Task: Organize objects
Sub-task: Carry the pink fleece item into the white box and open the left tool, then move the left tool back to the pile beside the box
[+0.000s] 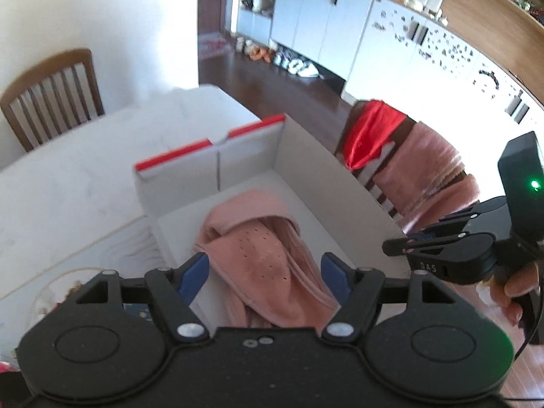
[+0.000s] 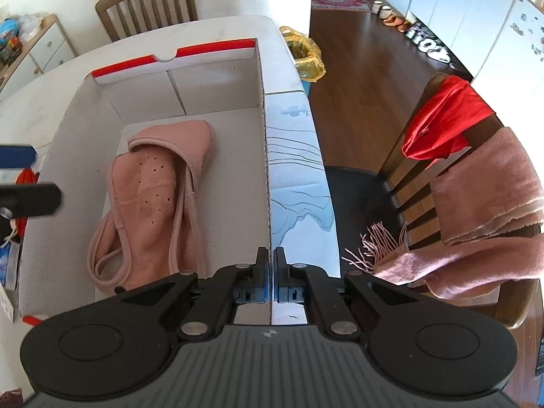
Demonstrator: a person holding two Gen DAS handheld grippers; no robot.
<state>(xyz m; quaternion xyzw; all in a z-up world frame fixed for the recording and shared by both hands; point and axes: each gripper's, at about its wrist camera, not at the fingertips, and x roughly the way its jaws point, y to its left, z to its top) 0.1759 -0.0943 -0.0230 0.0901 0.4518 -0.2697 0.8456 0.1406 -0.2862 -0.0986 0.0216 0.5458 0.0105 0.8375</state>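
A white cardboard box (image 1: 306,156) with a red-edged far flap stands on the table; it also shows in the right wrist view (image 2: 217,85). A pink perforated garment (image 1: 258,258) lies inside it, also seen in the right wrist view (image 2: 149,197). My left gripper (image 1: 265,272) is open above the box, its blue pads either side of the garment, not gripping it. My right gripper (image 2: 271,265) is shut on the box's right wall (image 2: 265,170); it also shows in the left wrist view (image 1: 401,246).
A white table (image 1: 68,183) carries the box. A dark chair (image 2: 442,176) to the right holds a red cloth (image 2: 442,119) and a pink fringed scarf (image 2: 482,210). A wooden chair (image 2: 146,3) stands beyond the table. A yellow bag (image 2: 306,54) sits by the table's far corner.
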